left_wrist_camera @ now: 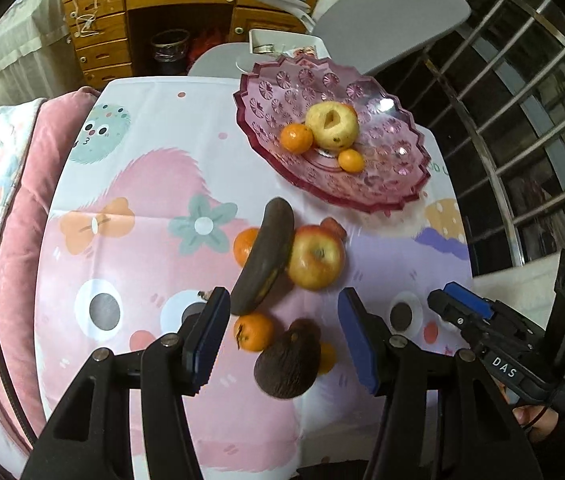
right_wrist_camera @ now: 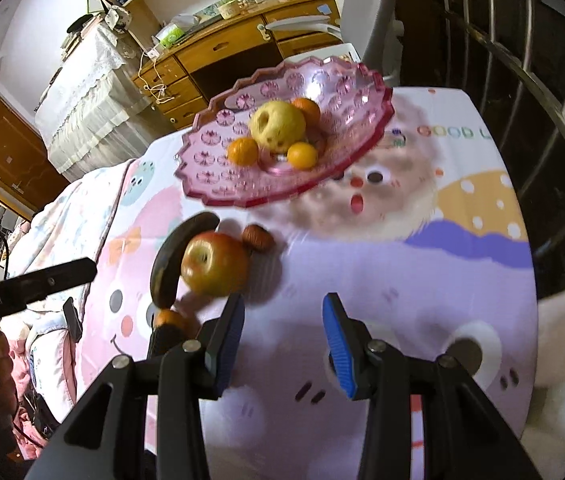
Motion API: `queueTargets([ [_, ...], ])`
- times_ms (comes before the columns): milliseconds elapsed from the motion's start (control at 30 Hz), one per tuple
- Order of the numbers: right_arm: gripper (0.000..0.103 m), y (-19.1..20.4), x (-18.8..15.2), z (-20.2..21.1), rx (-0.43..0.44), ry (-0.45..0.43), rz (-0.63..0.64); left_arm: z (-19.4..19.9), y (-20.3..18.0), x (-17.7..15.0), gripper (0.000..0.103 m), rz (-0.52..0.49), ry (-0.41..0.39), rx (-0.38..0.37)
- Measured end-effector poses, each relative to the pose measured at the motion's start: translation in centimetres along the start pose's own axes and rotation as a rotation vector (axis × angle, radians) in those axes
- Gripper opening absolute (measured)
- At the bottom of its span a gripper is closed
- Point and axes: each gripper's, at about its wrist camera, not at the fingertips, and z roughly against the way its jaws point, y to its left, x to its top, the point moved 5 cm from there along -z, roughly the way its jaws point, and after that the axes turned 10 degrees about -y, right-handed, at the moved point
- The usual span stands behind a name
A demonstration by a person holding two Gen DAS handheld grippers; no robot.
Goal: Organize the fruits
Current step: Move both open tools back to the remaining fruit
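A pink glass bowl (left_wrist_camera: 382, 184) at the table's far right holds a yellow apple (left_wrist_camera: 332, 126) and two small oranges (left_wrist_camera: 296, 139); in the right wrist view (right_wrist_camera: 218, 168) a third orange shows behind the apple. On the cloth lie a dark banana (left_wrist_camera: 264, 256), a red-yellow apple (left_wrist_camera: 316, 256), oranges (left_wrist_camera: 244, 246) (left_wrist_camera: 253, 331) and a dark brown avocado (left_wrist_camera: 287, 360). My left gripper (left_wrist_camera: 282, 340) is open above the avocado and the near orange. My right gripper (right_wrist_camera: 282, 340) is open and empty, just right of the red apple (right_wrist_camera: 214, 264).
A small brown fruit (right_wrist_camera: 257, 237) lies behind the red apple. A pink quilted bed (left_wrist_camera: 18, 208) borders the table's left. A wooden desk (left_wrist_camera: 154, 20) and grey chair (left_wrist_camera: 386, 16) stand beyond. Metal railing (left_wrist_camera: 522, 100) runs on the right.
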Motion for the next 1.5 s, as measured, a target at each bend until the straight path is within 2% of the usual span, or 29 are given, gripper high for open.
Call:
queueTargets([
  [167, 0.041, 1.3, -1.7, 1.1, -0.040, 0.001, -0.022, 1.5, 0.6, -0.6, 0.055, -0.041, 0.017, -0.050],
  [333, 0.042, 4.0, -3.0, 2.8, -0.104, -0.038, -0.055, 2.8, 2.1, -1.3, 0.055, -0.105, 0.057, -0.091],
  [400, 0.044, 5.2, -3.6, 3.5, -0.130, -0.056, -0.092, 3.2, 2.7, -1.5, 0.055, -0.132, 0.073, -0.096],
  [500, 0.054, 6.8, -4.7, 4.2, -0.157, -0.083, -0.153, 4.0, 4.0, -1.6, 0.055, -0.180, 0.101, -0.112],
  [567, 0.057, 8.1, -5.6, 4.4, -0.179, -0.095, -0.195, 4.7, 5.0, -1.4, 0.061, -0.213, 0.114, -0.121],
  [633, 0.057, 9.2, -6.4, 4.5, -0.186, -0.099, -0.231, 5.3, 5.8, -1.1, 0.071, -0.247, 0.117, -0.124],
  [900, 0.057, 13.0, -9.0, 3.0, -0.184, -0.074, -0.310, 5.6, 7.4, 0.2, 0.078, -0.332, 0.141, -0.128],
  [967, 0.058, 13.6, -9.3, 2.3, -0.175, -0.059, -0.326, 5.1, 7.3, 0.6, 0.081, -0.342, 0.148, -0.141],
  [1167, 0.069, 14.0, -9.9, 0.0, -0.168, -0.024, -0.359, 2.5, 6.1, 1.1, 0.081, -0.357, 0.187, -0.142],
  [1333, 0.069, 13.3, -9.8, -1.8, -0.187, 0.003, -0.328, -1.0, 4.7, 1.0, 0.081, -0.365, 0.232, -0.134],
  [1500, 0.069, 12.6, -9.5, -3.4, -0.201, 0.025, -0.273, -4.4, 3.3, 1.3, 0.081, -0.367, 0.237, -0.136],
])
